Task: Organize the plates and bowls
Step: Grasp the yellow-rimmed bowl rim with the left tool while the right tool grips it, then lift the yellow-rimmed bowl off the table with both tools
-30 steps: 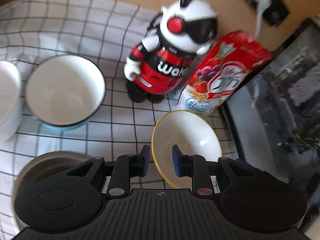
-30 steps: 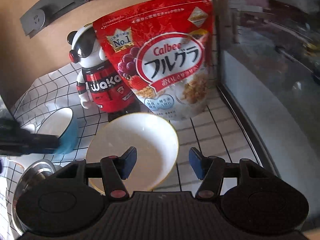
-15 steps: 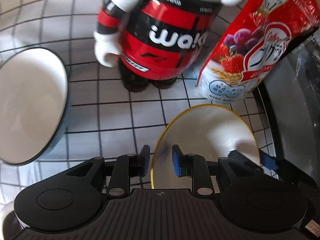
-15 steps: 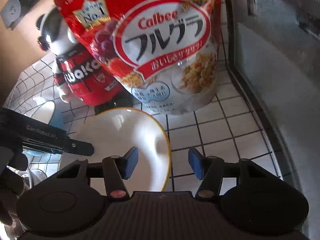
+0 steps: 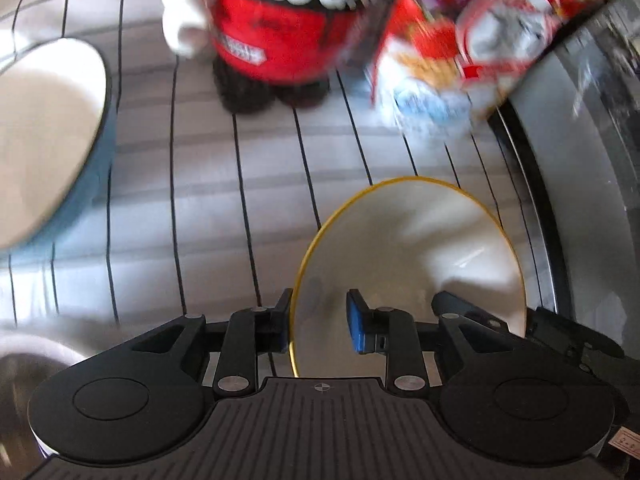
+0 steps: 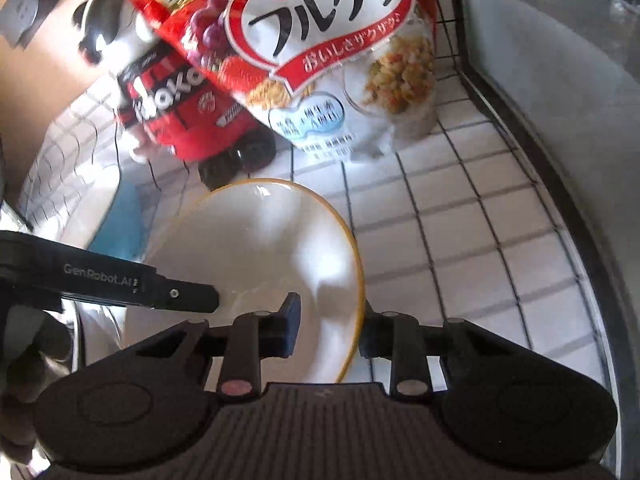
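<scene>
Two tools work on one white ceramic bowl with a thin yellow rim, which sits on the desk under a white cloth with a black grid, near its right edge and in front of the toy and the bag. The left tool straddles the bowl's left rim: one finger is outside the wall and the blue-padded finger is inside. Its jaws are opening, and a gap shows between the inner pad and the wall. The right tool straddles the right rim the same way; its jaws are closing, narrow about the wall, though whether the pads press on it cannot be made out.

Bowls in sight number three. The second, a blue-sided enamel bowl with a white inside and dark rim, stands to the left, cut off by the frame edge. The third, a metal bowl at the near left, is mostly hidden behind the tool body.

There is one red, white and black toy figure at the far side, blurred and with its head cut off. One red cereal bag with a white label stands just to its right, sharp in the right view and smeared in the left.

A dark-framed grey surface borders the cloth on the right.
</scene>
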Demonstrator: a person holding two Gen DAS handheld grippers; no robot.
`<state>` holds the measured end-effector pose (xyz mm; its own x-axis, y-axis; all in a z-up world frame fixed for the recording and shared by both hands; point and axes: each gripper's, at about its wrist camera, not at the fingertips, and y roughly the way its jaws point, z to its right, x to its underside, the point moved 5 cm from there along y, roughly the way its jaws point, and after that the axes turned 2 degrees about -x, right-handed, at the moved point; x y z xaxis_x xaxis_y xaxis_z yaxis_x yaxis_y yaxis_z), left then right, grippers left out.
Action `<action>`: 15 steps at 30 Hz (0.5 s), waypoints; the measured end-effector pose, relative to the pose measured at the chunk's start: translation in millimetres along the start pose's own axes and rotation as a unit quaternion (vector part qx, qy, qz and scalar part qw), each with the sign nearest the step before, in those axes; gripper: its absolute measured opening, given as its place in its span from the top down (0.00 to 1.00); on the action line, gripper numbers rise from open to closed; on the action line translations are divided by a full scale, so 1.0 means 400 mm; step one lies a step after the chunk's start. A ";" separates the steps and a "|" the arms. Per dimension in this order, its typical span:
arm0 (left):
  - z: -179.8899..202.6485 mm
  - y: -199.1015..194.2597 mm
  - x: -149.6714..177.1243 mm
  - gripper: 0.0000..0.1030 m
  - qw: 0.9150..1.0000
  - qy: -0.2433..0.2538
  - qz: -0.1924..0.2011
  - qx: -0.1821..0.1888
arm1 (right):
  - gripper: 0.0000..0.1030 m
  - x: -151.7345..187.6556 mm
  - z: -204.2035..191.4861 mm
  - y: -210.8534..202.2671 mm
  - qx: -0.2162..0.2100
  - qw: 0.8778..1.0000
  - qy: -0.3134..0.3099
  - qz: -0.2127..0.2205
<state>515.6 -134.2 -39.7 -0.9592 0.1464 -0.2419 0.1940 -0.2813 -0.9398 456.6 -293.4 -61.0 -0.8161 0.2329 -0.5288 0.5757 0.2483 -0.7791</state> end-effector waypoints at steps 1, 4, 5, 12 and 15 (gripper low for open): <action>0.012 -0.004 0.027 0.72 1.000 0.005 -0.002 0.001 | 0.73 0.020 0.005 -0.014 0.008 1.000 -0.004 -0.001; 0.053 -0.017 0.105 0.72 1.000 0.023 -0.003 0.004 | 0.73 0.070 0.031 -0.056 0.021 1.000 0.001 -0.004; 0.064 -0.020 0.132 0.72 1.000 0.023 -0.007 0.005 | 0.73 0.082 0.040 -0.069 0.022 1.000 0.007 -0.007; 0.128 -0.031 0.254 0.72 0.999 0.051 0.003 0.012 | 0.72 0.151 0.067 -0.139 0.045 0.999 -0.005 -0.003; 0.133 -0.033 0.263 0.74 0.999 0.051 0.008 0.011 | 0.72 0.162 0.068 -0.149 0.047 0.999 -0.006 -0.001</action>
<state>401.2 -165.5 -39.8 -0.9300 0.2363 -0.2816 0.2044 -0.3045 -0.9303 368.0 -318.5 -58.0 -0.8182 0.2214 -0.5306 0.5672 0.1592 -0.8081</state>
